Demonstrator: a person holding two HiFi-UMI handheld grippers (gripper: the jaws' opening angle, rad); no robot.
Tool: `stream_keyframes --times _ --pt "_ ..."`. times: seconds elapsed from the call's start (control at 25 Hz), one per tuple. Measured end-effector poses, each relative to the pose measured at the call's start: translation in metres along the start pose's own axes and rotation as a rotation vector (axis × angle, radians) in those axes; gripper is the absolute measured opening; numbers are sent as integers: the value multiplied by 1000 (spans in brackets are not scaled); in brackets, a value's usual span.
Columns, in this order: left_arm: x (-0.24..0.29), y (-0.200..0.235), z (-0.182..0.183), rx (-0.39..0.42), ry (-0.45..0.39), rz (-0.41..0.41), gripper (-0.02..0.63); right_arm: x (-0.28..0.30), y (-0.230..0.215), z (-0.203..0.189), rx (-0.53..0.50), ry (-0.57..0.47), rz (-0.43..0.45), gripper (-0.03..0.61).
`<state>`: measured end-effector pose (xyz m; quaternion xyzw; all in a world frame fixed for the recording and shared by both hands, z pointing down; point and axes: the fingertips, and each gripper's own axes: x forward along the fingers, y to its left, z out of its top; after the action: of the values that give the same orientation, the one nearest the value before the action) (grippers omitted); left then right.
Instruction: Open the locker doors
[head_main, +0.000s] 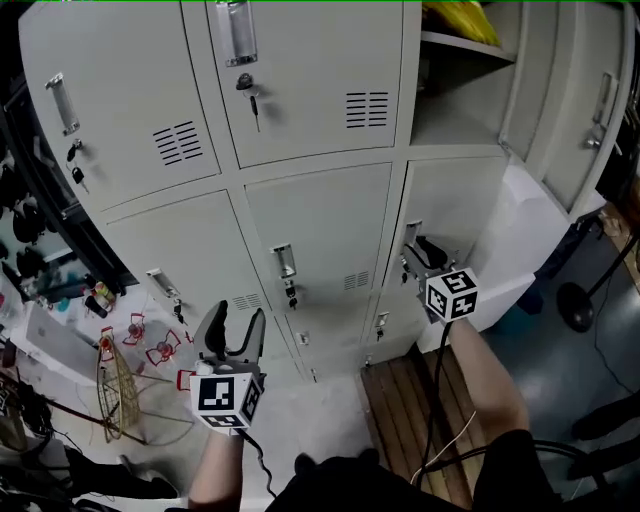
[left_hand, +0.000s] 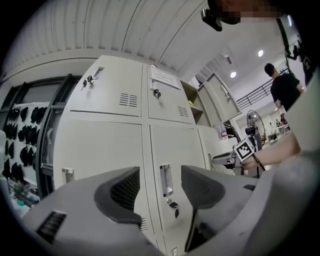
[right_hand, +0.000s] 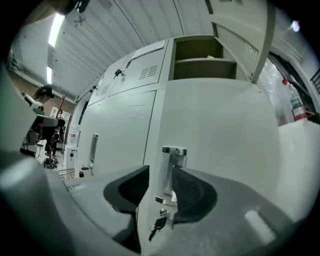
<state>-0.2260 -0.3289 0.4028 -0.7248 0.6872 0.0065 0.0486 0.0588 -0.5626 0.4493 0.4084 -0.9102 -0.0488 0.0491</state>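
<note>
The middle-row right door (head_main: 455, 210) is the one in play. It's shut, sitting directly under the top right locker (head_main: 455, 110), which already hangs wide open. Its handle (right_hand: 172, 170) stands right between the jaws of the right gripper (right_hand: 160, 186) with a key (right_hand: 159, 224) dangling just below. The jaws are apart and I don't see the pads actually pressing the metal yet, so I'd call it lined up but not gripped.

If I were doing this, I'd close squarely on the handle above the key so the key ring doesn't get pinched. Then I'd pull out along the door's swing rather than straight back. The handle sits at the door's left edge, so I'm guessing the hinges are on the right.

The left gripper (head_main: 238, 320) hangs lower and off to the left, jaws wide with nothing in them. It's looking at the centre door (head_main: 325, 230) and the centre handle (left_hand: 166, 180) from well back. Probably next in line.
</note>
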Motion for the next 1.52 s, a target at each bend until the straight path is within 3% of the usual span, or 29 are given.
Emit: stream_keyframes --times 0.36,0.6,0.72,0.84,1.12,1.4,1.52 --pt "-9 6 -9 5 24 59 256 9 3 -2 28 -41 19 133" --pt "-5 0 -16 -9 34 41 256 -31 21 30 40 -137 -16 47" --pt "-1 -8 -12 -27 16 14 255 -57 38 56 29 -198 -28 41" --pt "0 -20 0 -49 -20 -26 255 -86 52 81 22 -244 -71 -9" --pt "1 -52 40 -56 -122 -130 255 -147 89 134 -60 -360 -156 0" --pt "-11 -85 75 -47 -233 -242 255 -191 116 152 -114 -410 -243 6" --pt "-13 -93 73 -23 -237 -275 255 -201 120 150 -152 -397 -280 6"
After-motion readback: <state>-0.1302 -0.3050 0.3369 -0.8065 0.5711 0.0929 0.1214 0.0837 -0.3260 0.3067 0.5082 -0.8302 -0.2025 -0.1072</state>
